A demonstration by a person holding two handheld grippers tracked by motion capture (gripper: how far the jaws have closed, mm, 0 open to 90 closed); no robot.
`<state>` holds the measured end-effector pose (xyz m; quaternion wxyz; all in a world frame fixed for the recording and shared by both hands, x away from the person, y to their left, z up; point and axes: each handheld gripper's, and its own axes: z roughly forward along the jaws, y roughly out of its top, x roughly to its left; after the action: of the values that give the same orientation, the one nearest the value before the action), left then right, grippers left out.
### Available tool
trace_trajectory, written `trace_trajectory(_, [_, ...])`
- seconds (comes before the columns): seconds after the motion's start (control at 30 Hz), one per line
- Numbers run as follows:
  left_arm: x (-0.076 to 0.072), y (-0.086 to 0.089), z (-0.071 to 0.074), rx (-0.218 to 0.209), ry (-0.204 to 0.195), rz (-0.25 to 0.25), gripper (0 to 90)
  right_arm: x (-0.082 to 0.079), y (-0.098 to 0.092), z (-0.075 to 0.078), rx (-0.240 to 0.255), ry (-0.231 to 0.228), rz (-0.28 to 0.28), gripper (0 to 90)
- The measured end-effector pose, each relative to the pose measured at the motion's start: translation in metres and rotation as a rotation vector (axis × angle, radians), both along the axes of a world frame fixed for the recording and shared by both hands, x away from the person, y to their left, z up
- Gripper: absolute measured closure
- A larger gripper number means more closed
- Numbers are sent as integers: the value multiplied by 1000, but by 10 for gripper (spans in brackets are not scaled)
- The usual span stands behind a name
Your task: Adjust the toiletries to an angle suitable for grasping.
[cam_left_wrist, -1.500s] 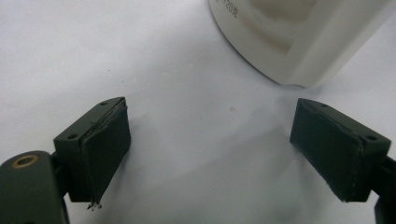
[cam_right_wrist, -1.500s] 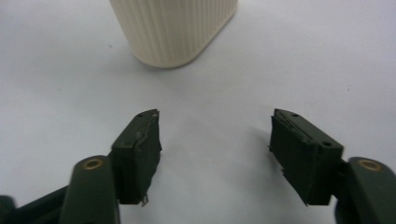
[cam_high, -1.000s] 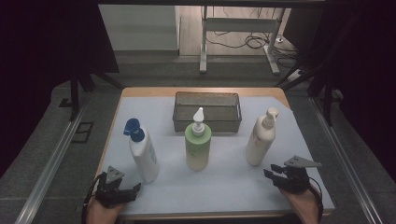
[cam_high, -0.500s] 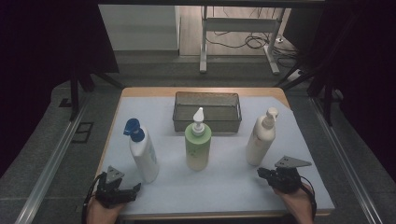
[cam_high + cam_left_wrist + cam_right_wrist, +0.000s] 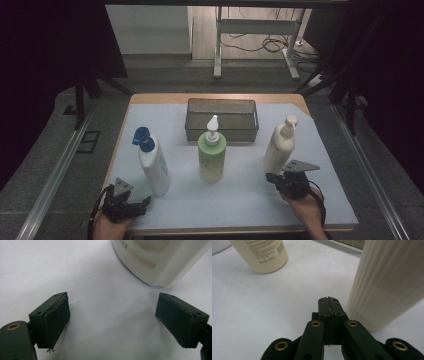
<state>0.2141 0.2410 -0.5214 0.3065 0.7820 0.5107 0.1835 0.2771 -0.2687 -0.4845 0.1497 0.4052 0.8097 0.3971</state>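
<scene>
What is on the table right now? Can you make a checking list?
Surface: table with pale cover.
Job's things: cream bottle upright beside the right gripper; blue-capped bottle, green bottle upright.
Clutter: mesh basket behind.
Grippers: right jaws just closed, nothing between; left gripper jaws open, nothing between.
Cables: black cable at right wrist; cables on floor.
Surroundings: metal stand, dark curtains.

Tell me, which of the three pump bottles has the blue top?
The white bottle at the left of the row, nearest the left gripper. The green bottle in the middle and the cream bottle on the right have white pumps.
</scene>
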Motion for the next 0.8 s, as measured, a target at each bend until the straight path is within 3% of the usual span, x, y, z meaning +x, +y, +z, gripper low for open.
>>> trace_trajectory(0.2, [0, 0, 0, 0, 0, 0, 120, 7, 6, 0, 19, -26, -30, 892])
trace_trajectory(0.53, [0, 0, 0, 1, 0, 0, 120, 15, 10, -6, 0, -57, -78, 892])
trace_trajectory(0.8, [0, 0, 0, 1, -1, 0, 120, 13, 6, -6, -16, -68, -80, 892])
